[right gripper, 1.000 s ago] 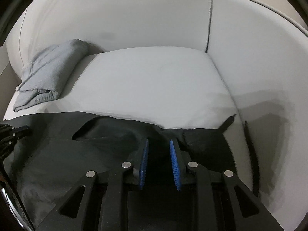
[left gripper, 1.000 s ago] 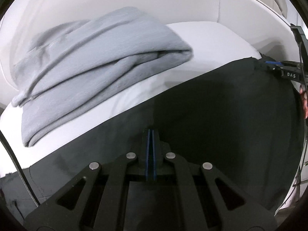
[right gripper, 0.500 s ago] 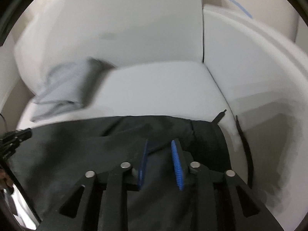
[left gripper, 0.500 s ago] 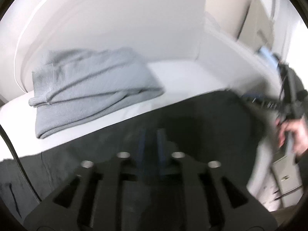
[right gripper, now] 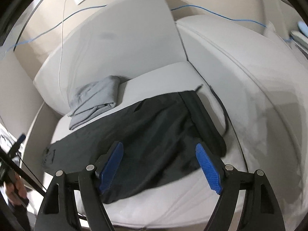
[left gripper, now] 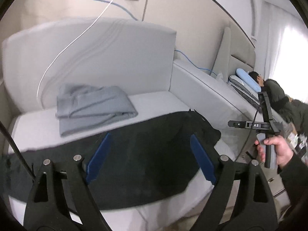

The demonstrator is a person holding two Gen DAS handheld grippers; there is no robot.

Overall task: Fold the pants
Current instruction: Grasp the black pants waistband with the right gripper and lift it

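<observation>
While the black pants [right gripper: 146, 134] lay spread flat across the front half of the pale sofa seat [right gripper: 163, 75], one fold looked done: the cloth sat doubled, its waistband end toward the right armrest [right gripper: 240, 80] and a drawstring [right gripper: 221, 104] trailing onto the cushion. Judging by its breadth, at least one more fold seemed left. Both tools hung above it, apart from the cloth. The left gripper [left gripper: 150, 156] had just been opening and stood wide with nothing between its blue pads; the right gripper [right gripper: 159, 165] likewise. A grey garment [left gripper: 92, 105], already folded, rested behind the pants against the backrest [left gripper: 96, 57].
</observation>
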